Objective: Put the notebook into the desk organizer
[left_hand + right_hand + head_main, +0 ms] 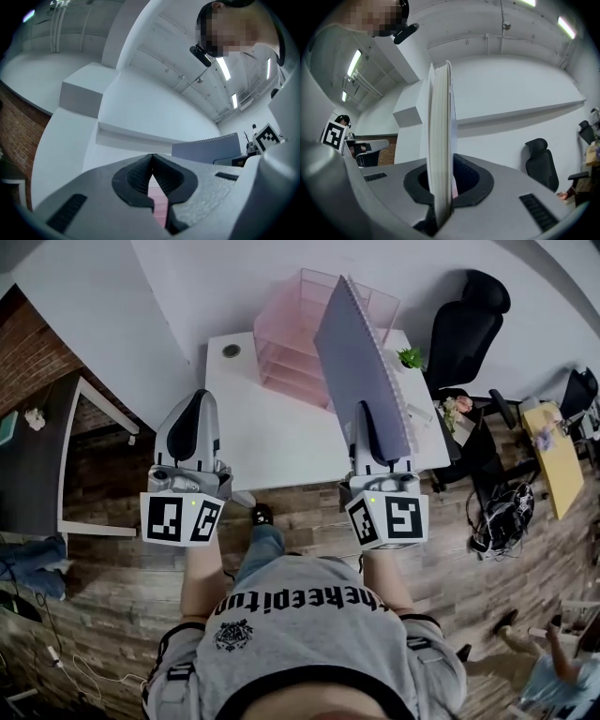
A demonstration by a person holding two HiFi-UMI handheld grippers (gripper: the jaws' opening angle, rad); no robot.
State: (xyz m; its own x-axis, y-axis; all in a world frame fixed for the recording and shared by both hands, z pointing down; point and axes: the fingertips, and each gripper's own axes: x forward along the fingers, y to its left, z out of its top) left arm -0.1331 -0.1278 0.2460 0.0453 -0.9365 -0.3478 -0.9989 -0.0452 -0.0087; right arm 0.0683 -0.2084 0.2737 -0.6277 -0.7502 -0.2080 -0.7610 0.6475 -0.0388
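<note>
You are in the carrying step: the grey-lilac spiral-bound notebook [361,371] is not yet in the pink translucent plastic desk organizer [281,343], which stands at the back of the white desk [272,437], against the wall. The notebook is up in the air in your right gripper [440,187], standing on edge with its wire binding uppermost. The right gripper view shows both jaws clamped on its near lower edge, with the block of pages running straight up between them. Your left gripper [152,157] carries nothing; its jaws are together, tips meeting, and only a sliver of the organizer's pink shows through the gap lower down. Both your arms reach forward from your chest, side by side and well apart. Each gripper points at the desk with its nose raised a little above level, and the marker cubes face back towards your head. You stand short of the desk's near edge, with wooden floor under the grippers. My judgement is that the next move calls for bringing the notebook on over the desk top until it is in line with an opening in the organizer wide enough to take it. Then feed it in edge first, and open the right jaws only once it is supported. From here I cannot tell which compartment suits it, so settle that as you close in, and hold the left gripper ready to steady the organizer
</note>
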